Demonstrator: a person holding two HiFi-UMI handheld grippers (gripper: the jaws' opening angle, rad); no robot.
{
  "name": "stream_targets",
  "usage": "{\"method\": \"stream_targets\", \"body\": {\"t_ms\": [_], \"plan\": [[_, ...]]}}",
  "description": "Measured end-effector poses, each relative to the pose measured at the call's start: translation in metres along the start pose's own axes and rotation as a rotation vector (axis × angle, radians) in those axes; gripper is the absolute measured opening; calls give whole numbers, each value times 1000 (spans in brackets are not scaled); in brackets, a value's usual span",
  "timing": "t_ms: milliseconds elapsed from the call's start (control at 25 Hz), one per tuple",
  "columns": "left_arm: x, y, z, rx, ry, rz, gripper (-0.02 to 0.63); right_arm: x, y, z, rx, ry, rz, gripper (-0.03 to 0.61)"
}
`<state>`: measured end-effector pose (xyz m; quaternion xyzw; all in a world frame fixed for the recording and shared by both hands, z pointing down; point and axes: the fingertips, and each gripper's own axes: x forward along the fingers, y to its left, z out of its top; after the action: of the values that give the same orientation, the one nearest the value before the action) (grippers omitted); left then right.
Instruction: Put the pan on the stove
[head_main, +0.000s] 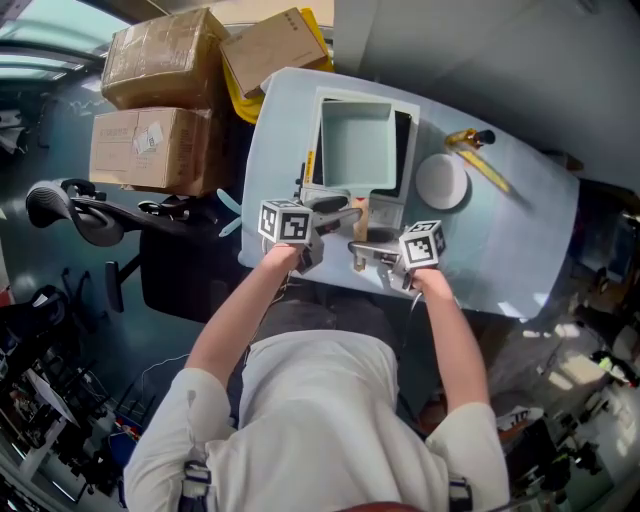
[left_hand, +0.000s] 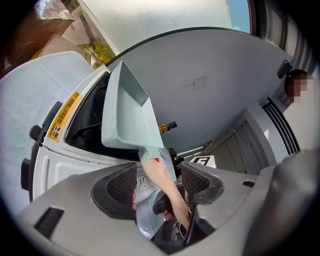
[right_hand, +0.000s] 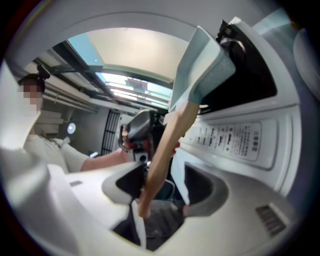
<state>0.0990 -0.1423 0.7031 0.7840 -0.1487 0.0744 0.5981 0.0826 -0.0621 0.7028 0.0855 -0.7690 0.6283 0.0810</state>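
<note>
A square pale-green pan (head_main: 357, 140) sits over the black top of the white stove (head_main: 407, 135) on the pale table (head_main: 520, 230). Its wooden handle (head_main: 359, 214) points back toward me. My left gripper (head_main: 338, 212) reaches in from the left, and the handle (left_hand: 161, 176) runs slanting between its open jaws (left_hand: 160, 178) with a gap beside the left pad. My right gripper (head_main: 365, 252) comes from the right, just nearer me. The handle's end (right_hand: 159, 165) hangs between its wide-open jaws (right_hand: 165, 185), clear of the right pad. The pan body (right_hand: 202, 70) rises above the stove's control panel (right_hand: 235, 140).
A white round lid (head_main: 442, 180) and a yellow-handled tool (head_main: 482, 160) lie right of the stove. Cardboard boxes (head_main: 160, 110) are stacked off the table's left end, above a black office chair (head_main: 90, 210). The table's near edge runs just under the grippers.
</note>
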Motion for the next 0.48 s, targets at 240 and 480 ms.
{"method": "stream_targets", "body": {"t_ms": [240,480], "plan": [[5,-2,11,13,-4,-1,295,3,-3,11,11,-55,-20,252],[8,0,6,8,14,-1,295,-3,-9,11,8,-70,-48,281]]}}
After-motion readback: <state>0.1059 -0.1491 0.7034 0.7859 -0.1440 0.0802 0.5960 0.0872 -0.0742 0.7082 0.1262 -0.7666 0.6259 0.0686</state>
